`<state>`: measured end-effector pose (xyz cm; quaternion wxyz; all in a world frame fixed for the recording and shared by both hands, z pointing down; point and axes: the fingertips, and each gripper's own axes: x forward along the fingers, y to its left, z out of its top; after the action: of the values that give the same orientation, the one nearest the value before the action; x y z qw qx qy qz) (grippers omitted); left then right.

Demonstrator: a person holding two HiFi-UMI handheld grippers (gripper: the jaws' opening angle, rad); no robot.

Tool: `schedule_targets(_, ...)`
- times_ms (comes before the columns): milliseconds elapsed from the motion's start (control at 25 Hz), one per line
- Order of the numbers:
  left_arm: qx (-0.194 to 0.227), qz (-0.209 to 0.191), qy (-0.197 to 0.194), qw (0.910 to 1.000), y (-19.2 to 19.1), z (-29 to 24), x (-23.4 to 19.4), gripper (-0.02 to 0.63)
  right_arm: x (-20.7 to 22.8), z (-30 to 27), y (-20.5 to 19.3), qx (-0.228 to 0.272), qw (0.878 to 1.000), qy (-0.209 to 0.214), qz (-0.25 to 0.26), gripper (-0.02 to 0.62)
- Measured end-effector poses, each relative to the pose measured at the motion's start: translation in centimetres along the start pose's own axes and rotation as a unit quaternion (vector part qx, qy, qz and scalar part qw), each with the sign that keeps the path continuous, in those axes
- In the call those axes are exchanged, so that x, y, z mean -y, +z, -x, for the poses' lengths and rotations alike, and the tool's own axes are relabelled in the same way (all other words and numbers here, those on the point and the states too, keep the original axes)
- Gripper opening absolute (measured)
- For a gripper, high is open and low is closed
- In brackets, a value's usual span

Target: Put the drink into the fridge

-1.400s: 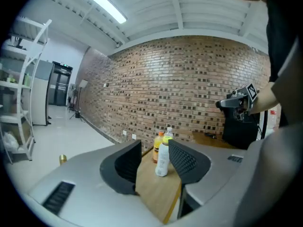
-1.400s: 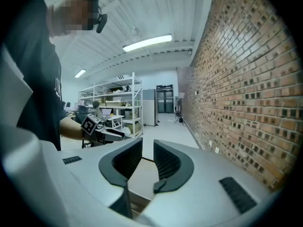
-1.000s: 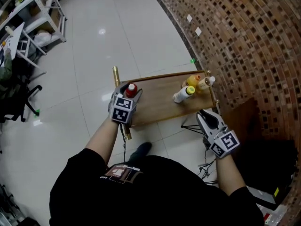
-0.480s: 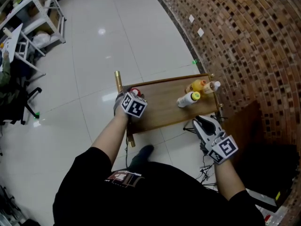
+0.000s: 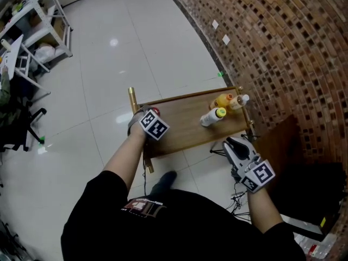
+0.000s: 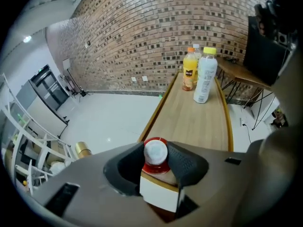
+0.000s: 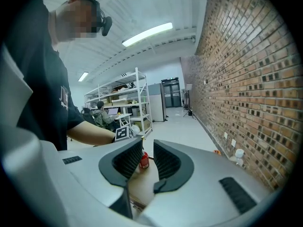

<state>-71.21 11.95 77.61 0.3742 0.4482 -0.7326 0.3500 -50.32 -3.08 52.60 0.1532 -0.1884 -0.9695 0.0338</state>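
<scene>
Left gripper (image 6: 156, 159) jaws are closing on the red-capped bottle (image 6: 155, 150). Its cap sits squarely between the pads (image 6: 183, 161), touching both.

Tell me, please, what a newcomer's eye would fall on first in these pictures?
The left tongs are closing on a red-capped bottle at one end of a wooden table. Three other bottles stand together at its other end, beside the brick wall. The right tongs are open and empty, beside the table.
</scene>
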Motion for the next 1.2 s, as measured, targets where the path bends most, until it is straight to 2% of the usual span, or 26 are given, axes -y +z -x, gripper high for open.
schedule_targets(200, 0.047, -0.012, -0.032, 0.9983, 2.2, 2.1, 2.2, 0.149, 0.4, 1.7, -0.4, 0.003, 1.000, -0.007, -0.002, 0.098)
schedule_targets(400, 0.089, -0.044, -0.066, 0.9929, 5.7, 6.5, 6.8, 0.149, 0.8, 5.1, -0.7, 0.014, 1.000, -0.016, -0.004, 0.098)
schedule_targets(520, 0.097, -0.091, -0.089, 0.9871, 8.1, 10.2, 11.6, 0.149, 1.1, 9.2, -0.9, 0.023, 0.999, -0.022, -0.009, 0.098)
schedule_targets(680, 0.110, -0.172, -0.121, 0.9714, 11.6, 15.6, 20.1, 0.149, 0.7, 16.6, -0.9, 0.044, 0.998, -0.045, 0.001, 0.097)
schedule_targets(760, 0.119, -0.208, -0.139, 0.9609, 13.6, 17.8, 24.8, 0.149, 0.3, 20.8, -1.2, 0.047, 0.997, -0.060, 0.017, 0.098)
schedule_targets(960, 0.153, -0.287, -0.188, 0.9268, 19.0, 23.6, 37.9, 0.149, -0.8, 32.6, -2.3, 0.057, 0.992, -0.104, 0.036, 0.097)
schedule_targets(1080, 0.177, -0.334, -0.226, 0.8976, 22.7, 26.8, 46.3, 0.149, -0.8, 41.1, -3.9, 0.074, 0.983, -0.168, 0.012, 0.097)
schedule_targets(1200, 0.191, -0.382, -0.258, 0.8664, 25.1, 29.2, 54.6, 0.149, -1.3, 49.8, -6.3, 0.086, 0.968, -0.234, -0.010, 0.097)
